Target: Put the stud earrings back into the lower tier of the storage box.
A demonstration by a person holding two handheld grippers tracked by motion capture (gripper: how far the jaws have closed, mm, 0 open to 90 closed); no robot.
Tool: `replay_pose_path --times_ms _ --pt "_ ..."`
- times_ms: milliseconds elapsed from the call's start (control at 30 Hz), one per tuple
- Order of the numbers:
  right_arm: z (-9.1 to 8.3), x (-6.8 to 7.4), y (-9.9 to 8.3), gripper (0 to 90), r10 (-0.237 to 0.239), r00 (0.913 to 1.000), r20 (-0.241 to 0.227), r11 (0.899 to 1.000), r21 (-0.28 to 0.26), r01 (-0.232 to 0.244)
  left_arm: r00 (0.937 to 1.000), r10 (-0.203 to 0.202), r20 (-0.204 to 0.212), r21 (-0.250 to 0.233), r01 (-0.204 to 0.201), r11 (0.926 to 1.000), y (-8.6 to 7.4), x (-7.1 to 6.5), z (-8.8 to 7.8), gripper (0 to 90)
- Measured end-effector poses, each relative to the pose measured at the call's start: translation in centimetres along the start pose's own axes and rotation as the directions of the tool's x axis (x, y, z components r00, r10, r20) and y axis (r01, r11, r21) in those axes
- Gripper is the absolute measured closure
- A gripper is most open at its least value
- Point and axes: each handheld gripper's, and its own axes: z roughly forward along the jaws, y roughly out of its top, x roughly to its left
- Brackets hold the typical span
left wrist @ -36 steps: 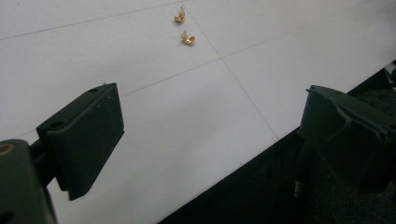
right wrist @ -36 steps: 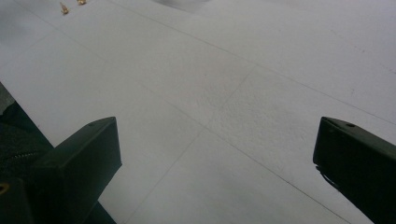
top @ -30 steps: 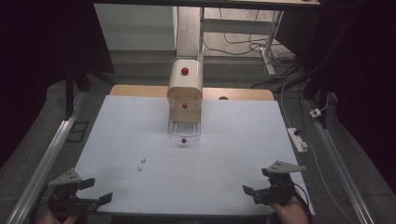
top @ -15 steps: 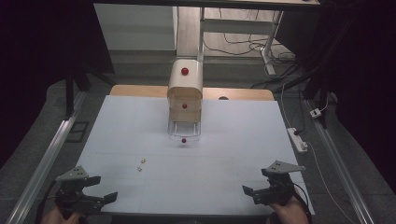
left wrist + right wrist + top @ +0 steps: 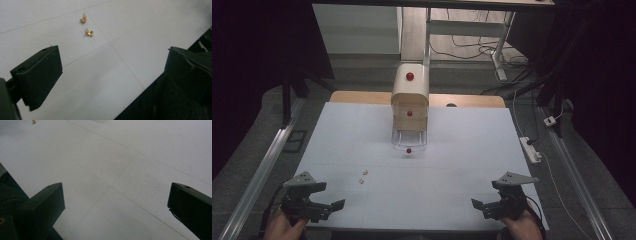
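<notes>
Two small gold pieces lie on the white table (image 5: 452, 150), left of centre toward the near side: the nearer gold piece (image 5: 89, 32) and the farther gold piece (image 5: 83, 18), just beside each other but apart. What they are is too small to tell; each seems a shiny metal bit with a pale part on it. Judged from their look, they are very light, hard and likely slippery, prone to skitter if nudged, so a pinch straight across the body with the jaw tips close to the tabletop seems the best hold. The left gripper (image 5: 324, 206) hovers at the near left corner, jaws spread wide and empty, pointed toward the pieces. The right gripper (image 5: 484, 206) hovers at the near right corner, likewise spread and empty, well apart from them. At the far middle stands a rounded cream box (image 5: 410, 92) with red knobs, a clear tray at its foot. No brand, label or writing is readable anywhere.
</notes>
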Motion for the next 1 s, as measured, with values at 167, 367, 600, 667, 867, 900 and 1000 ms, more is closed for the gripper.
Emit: replay_pose_path --times_ms 167,367,600,667,867,900,1000 --pt "0.0 0.0 0.0 0.7 -0.001 1.0 0.001 1.0 0.004 0.001 0.9998 0.014 -0.011 -0.002 -0.014 0.9999 0.7 0.2 0.6 1.7" --pt "0.0 0.0 0.0 0.7 0.0 1.0 0.001 1.0 0.006 -0.001 0.9993 0.032 -0.02 0.012 -0.032 0.9994 1.5 0.2 1.3 1.7" --pt "0.0 0.0 0.0 0.7 -0.004 1.0 0.003 1.0 0.007 0.003 0.9994 0.036 0.0 0.031 -0.036 0.9989 2.3 0.3 2.1 2.3" --pt "0.1 0.0 0.0 0.7 -0.005 1.0 0.0 1.0 0.007 0.005 0.999 0.043 0.005 0.037 -0.044 0.9984 2.6 0.4 2.4 2.4" --pt "0.1 0.1 0.0 0.7 -0.008 1.0 0.0 1.0 0.01 0.008 0.998 0.064 0.003 0.053 -0.064 0.9965 3.2 0.8 3.2 2.7" --pt "0.1 0.1 0.0 0.7 -0.009 1.0 0.001 1.0 0.012 0.009 0.9978 0.067 0.003 0.056 -0.067 0.9962 3.3 0.8 3.3 2.7" --pt "0.1 0.1 0.0 0.7 -0.011 0.9999 0.002 1.0 0.013 0.011 0.9972 0.074 0.005 0.064 -0.075 0.9952 3.6 1.0 3.7 2.7"
